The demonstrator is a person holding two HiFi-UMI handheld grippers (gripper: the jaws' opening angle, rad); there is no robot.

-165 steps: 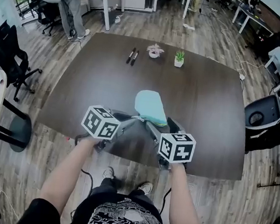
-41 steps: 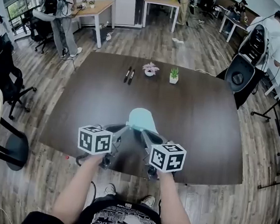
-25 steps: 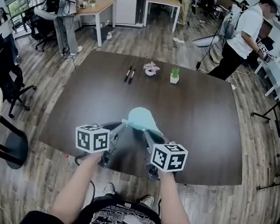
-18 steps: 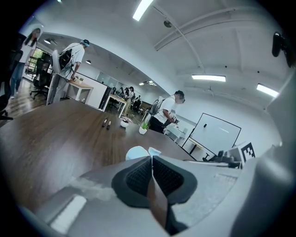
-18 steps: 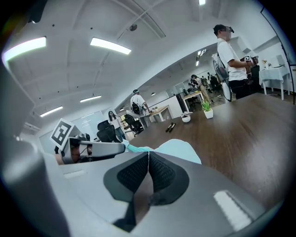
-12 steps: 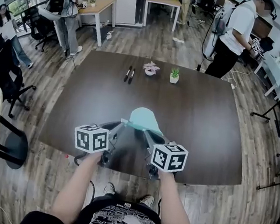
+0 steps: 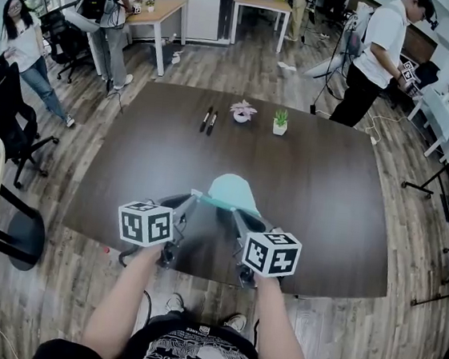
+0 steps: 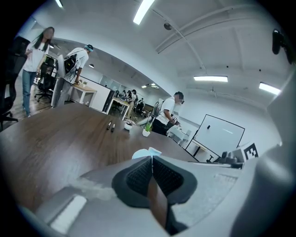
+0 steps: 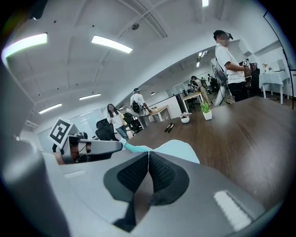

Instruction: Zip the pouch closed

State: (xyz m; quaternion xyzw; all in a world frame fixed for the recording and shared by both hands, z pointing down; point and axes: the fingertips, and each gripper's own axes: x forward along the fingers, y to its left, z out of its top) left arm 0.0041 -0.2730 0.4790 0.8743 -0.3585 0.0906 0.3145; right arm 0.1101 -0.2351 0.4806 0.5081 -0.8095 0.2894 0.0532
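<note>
The teal pouch (image 7: 235, 192) is held at the table's (image 7: 328, 186) near edge. The left gripper (image 7: 192, 198) is clenched on its left corner, the right gripper (image 7: 235, 212) on its near edge. Fabric should be kept taut during closing.

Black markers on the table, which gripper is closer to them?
Left. The left gripper is almost directly in line with the black markers; the right gripper is off to their right. Both grip the pouch.

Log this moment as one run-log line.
step: zip pouch | left gripper: jaws shut on pouch end | right gripper: jaws shut on pouch edge | zipped or not: cannot tell
</note>
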